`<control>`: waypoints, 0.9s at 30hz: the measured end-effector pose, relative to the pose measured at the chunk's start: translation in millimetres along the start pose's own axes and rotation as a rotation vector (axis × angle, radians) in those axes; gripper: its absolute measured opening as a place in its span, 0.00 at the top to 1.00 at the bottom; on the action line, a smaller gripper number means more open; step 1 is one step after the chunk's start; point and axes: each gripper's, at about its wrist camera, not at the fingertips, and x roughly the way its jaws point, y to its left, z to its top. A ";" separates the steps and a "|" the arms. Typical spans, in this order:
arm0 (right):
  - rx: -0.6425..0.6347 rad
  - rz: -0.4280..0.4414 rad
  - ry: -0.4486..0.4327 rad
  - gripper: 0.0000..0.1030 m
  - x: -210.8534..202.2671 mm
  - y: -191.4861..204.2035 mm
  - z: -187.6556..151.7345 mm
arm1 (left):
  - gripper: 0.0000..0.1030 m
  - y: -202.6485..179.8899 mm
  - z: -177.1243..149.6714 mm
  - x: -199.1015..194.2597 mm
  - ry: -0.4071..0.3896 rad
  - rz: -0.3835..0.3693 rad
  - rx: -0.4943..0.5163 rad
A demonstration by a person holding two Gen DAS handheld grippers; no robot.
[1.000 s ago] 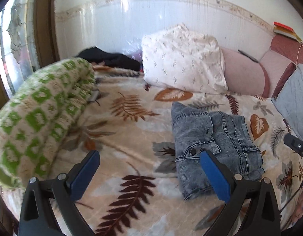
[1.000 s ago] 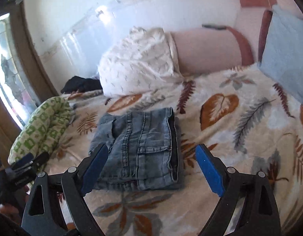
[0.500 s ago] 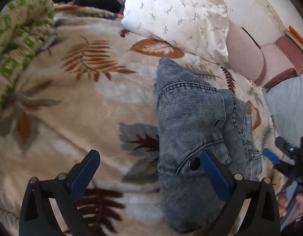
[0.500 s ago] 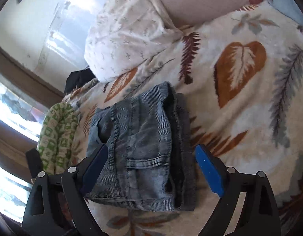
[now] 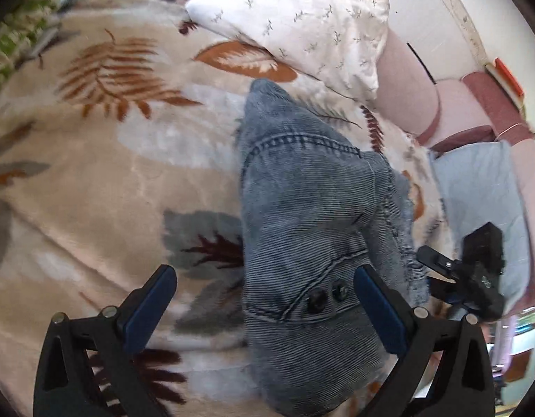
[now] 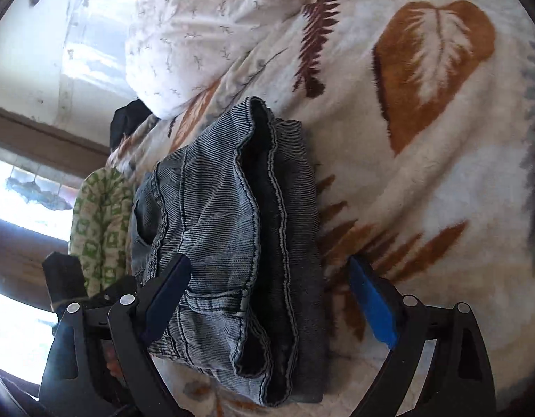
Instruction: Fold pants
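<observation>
Grey-blue denim pants (image 5: 302,215) lie folded into a compact stack on the leaf-patterned blanket (image 5: 111,180); two dark buttons show near the waistband. My left gripper (image 5: 264,295) hovers open over the stack's near left edge, its right pad just above the denim, nothing between the pads gripped. In the right wrist view the same pants (image 6: 232,229) show their layered right edge. My right gripper (image 6: 267,299) is open and straddles that edge, its left pad over the denim and its right pad over the blanket (image 6: 423,173). The right gripper's body also appears in the left wrist view.
A white sprigged pillow (image 5: 302,17) lies behind the pants, with pink cushions (image 5: 441,111) and a pale blue cloth (image 5: 483,201) to the right. A green-and-white rolled quilt (image 6: 100,229) lies to the left, near a window. Dark clothing (image 6: 128,121) sits at the back.
Both grippers have dropped and tipped downward toward the pants, which now fill much more of each view. Both stay open. The pants have not moved.
</observation>
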 end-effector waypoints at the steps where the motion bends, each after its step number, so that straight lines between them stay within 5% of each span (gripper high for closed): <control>1: 0.010 0.020 -0.003 0.10 0.6 -2.8 1.5 | 0.00 -0.3 0.4 4.7 0.016 -0.013 0.002; 5: 0.025 0.096 -0.014 0.08 4.0 -9.0 7.7 | 0.00 -9.6 -1.7 15.5 0.004 0.000 0.057; 9: 0.005 0.161 -0.016 0.07 8.5 -4.4 9.3 | 0.00 -13.1 -0.4 19.2 0.019 -0.105 0.052; 13: 0.007 0.200 -0.009 0.07 8.7 -3.4 10.3 | 0.00 -25.1 -5.1 25.1 0.031 -0.128 0.116; 23: -0.048 0.149 -0.008 0.14 23.9 8.3 15.8 | 0.08 -20.5 -4.7 28.2 0.005 -0.162 0.099; 25: -0.075 0.174 0.015 0.23 27.1 15.6 14.2 | 0.10 -22.6 -5.6 28.7 -0.005 -0.150 0.114; 27: -0.094 0.143 0.019 0.43 27.3 19.9 13.5 | 0.19 -21.1 -4.7 28.3 -0.016 -0.160 0.106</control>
